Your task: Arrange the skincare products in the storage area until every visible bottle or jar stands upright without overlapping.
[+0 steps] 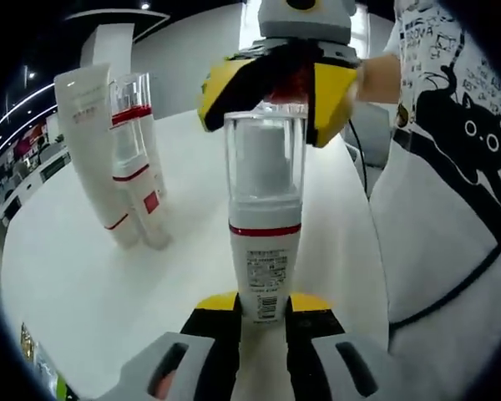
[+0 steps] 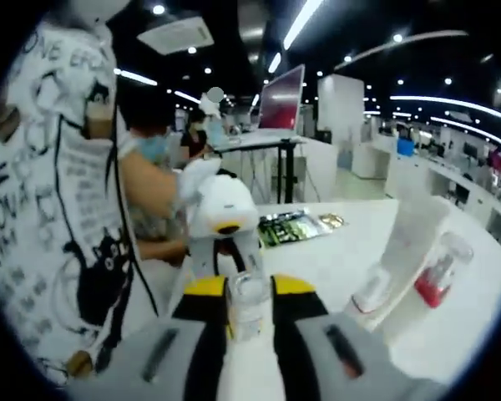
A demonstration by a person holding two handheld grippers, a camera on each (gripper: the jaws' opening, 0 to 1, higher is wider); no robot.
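A white pump bottle (image 1: 265, 251) with a red band and a clear cap (image 1: 265, 150) stands upright on the round white table (image 1: 83, 292). My left gripper (image 1: 261, 307) is shut on its base. My right gripper (image 1: 267, 104) comes in from above, shut on the cap's top. In the right gripper view the clear cap (image 2: 249, 305) sits between my right gripper's (image 2: 249, 292) yellow jaws, with the left gripper's white and yellow body (image 2: 224, 209) beyond. A tall white tube (image 1: 88, 142) and two clear-capped bottles (image 1: 135, 109) (image 1: 144, 196) stand upright at the left, close together.
The white tube (image 2: 409, 242) and a red-filled bottle (image 2: 436, 280) stand near the table's right side. A tray of small items (image 2: 288, 225) lies farther back. A person's printed shirt (image 1: 451, 209) is close to the table edge. Another person (image 2: 154, 150) sits behind, near a monitor (image 2: 280, 96).
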